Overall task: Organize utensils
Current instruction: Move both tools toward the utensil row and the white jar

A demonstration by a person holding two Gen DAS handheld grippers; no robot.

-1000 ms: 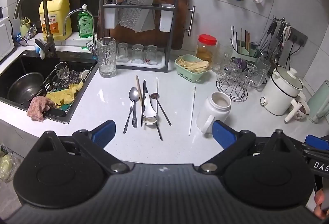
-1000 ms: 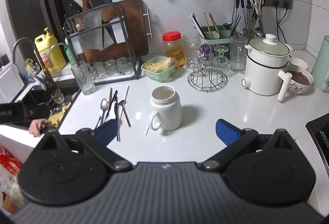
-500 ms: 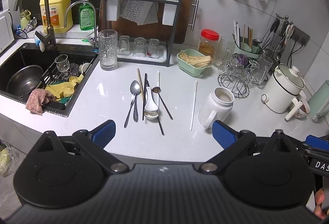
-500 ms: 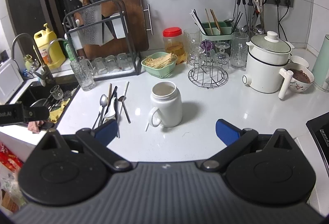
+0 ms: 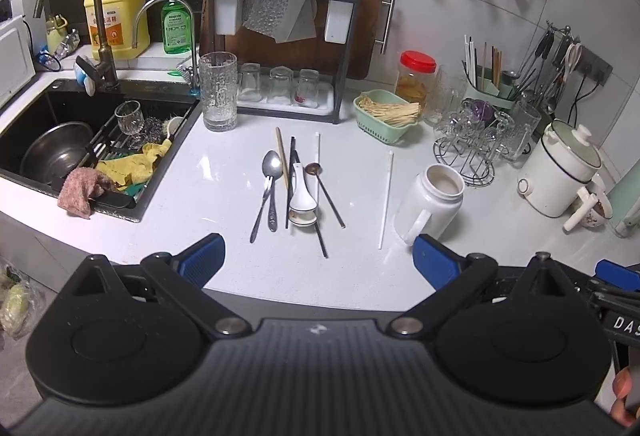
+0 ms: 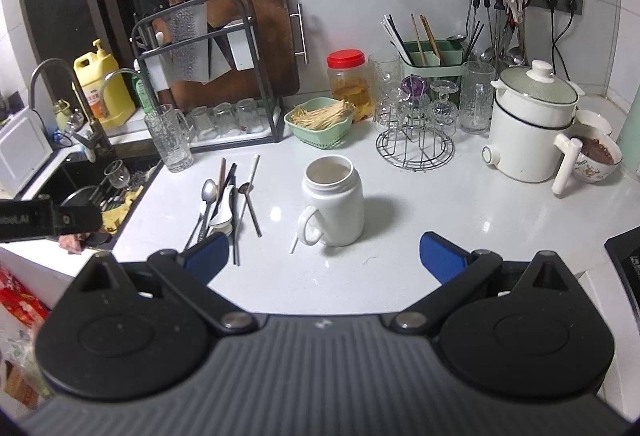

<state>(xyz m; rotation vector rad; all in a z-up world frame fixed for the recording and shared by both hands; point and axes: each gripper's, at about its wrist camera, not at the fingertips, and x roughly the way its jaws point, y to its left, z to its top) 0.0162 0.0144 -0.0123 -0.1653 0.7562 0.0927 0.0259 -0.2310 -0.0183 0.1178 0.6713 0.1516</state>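
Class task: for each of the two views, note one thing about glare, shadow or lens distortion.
Left wrist view: ceiling light glares off the white counter beside the spoons, and the counter's front edge bows from the fisheye. Right wrist view: the white jug casts a soft shadow to its right, and the wall tiles curve.

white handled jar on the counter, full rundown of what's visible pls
The white jar looks like glossy ceramic or plastic: rounded body, short wide neck, open mouth with no lid, and one loop handle turned toward the camera. It stands upright on the white countertop, right of the loose utensils. Nothing visible shows inside. A white chopstick lies beside its base; contact is unclear. Neither gripper touches it.
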